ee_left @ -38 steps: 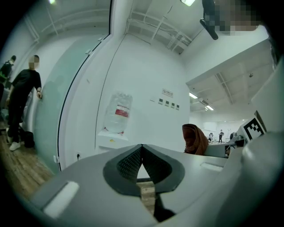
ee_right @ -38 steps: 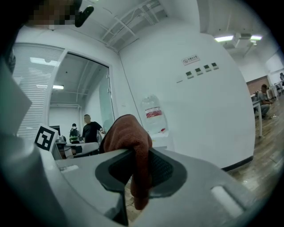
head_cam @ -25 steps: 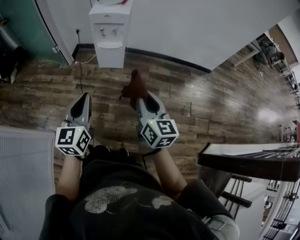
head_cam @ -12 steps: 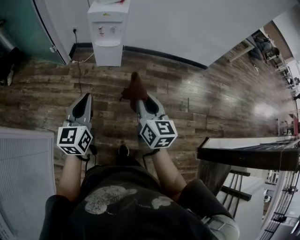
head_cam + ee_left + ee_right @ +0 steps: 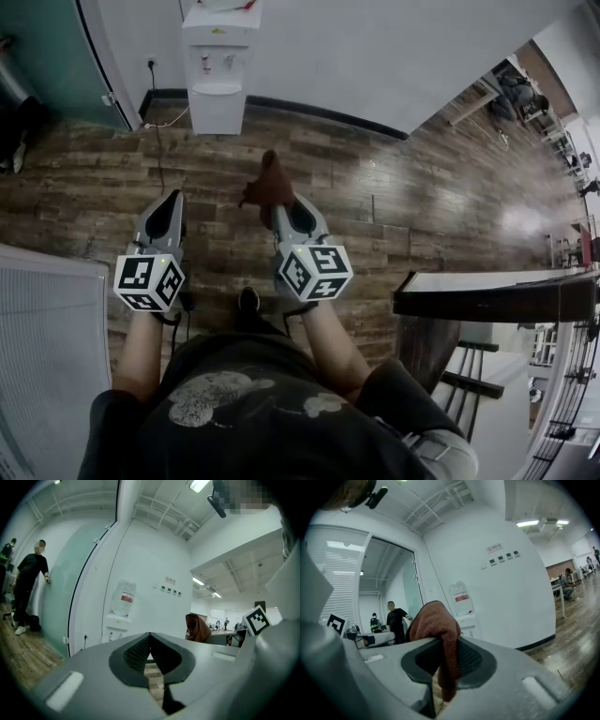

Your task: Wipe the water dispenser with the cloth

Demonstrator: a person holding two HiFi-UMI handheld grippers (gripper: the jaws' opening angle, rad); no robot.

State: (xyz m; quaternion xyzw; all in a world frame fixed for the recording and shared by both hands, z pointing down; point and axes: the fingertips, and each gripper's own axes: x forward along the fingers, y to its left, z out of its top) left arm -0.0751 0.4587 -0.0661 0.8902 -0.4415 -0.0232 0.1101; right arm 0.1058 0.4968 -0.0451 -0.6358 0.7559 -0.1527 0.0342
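A white water dispenser [image 5: 218,66] stands against the white wall ahead; it also shows in the left gripper view [image 5: 120,616] and behind the cloth in the right gripper view [image 5: 465,611]. My right gripper [image 5: 281,208] is shut on a reddish-brown cloth [image 5: 269,183], which bunches above the jaws [image 5: 437,625] and hangs between them. The cloth shows at the right of the left gripper view [image 5: 197,627]. My left gripper [image 5: 171,201] is shut with nothing in it, its jaws meeting [image 5: 150,649]. Both grippers are well short of the dispenser, over the wooden floor.
A power cord [image 5: 159,127] runs from a wall socket beside the dispenser. A glass partition [image 5: 47,56] is at the left with people [image 5: 29,585] near it. A dark table [image 5: 492,305] stands at the right, a white slatted surface [image 5: 47,366] at the left.
The view has shifted slightly; the dispenser sits a little nearer the top. Both grippers keep their poses, the cloth still held by the right one.
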